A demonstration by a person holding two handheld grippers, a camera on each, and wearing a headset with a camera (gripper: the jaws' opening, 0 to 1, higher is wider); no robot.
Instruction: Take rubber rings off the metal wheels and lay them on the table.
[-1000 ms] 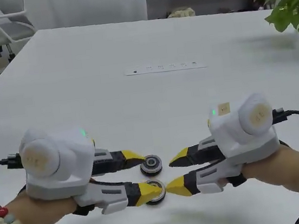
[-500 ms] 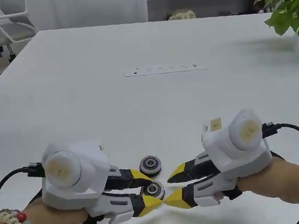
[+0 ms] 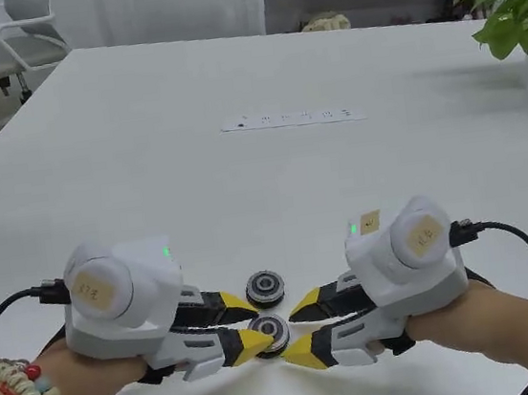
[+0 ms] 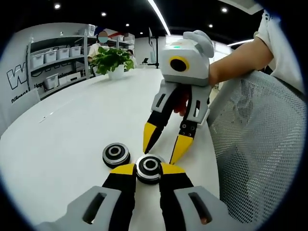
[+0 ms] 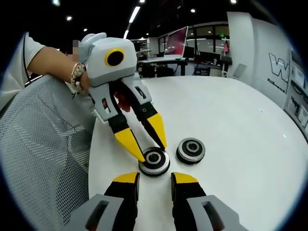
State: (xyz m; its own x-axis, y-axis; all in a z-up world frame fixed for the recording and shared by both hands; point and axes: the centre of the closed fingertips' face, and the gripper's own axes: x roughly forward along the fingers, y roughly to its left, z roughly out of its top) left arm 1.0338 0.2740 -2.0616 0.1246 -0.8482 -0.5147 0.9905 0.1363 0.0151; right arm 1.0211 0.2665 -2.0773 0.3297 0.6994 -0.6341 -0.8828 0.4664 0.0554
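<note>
Wheel (image 4: 148, 167) pinched, left hand-held gripper (image 4: 148, 170); mesh chair (image 4: 260, 144) near.

One black-ringed metal wheel (image 3: 268, 330) is held flat on the table (image 3: 339, 179) between the tips of the left gripper (image 3: 257, 323), and a second wheel (image 3: 265, 288) is seen lying just beside it, untouched.

The table (image 3: 230, 76) is being seen as smooth and white, with a soft shine. A shiny metal middle and a dull black rubber ring are being shown on the near wheel (image 3: 268, 331) and the far wheel (image 3: 266, 289). Smooth white plastic shells are being shown on the left gripper (image 3: 254, 324) and the right gripper (image 3: 292, 333). The chair back (image 4: 260, 144) is being seen as grey mesh.
</note>
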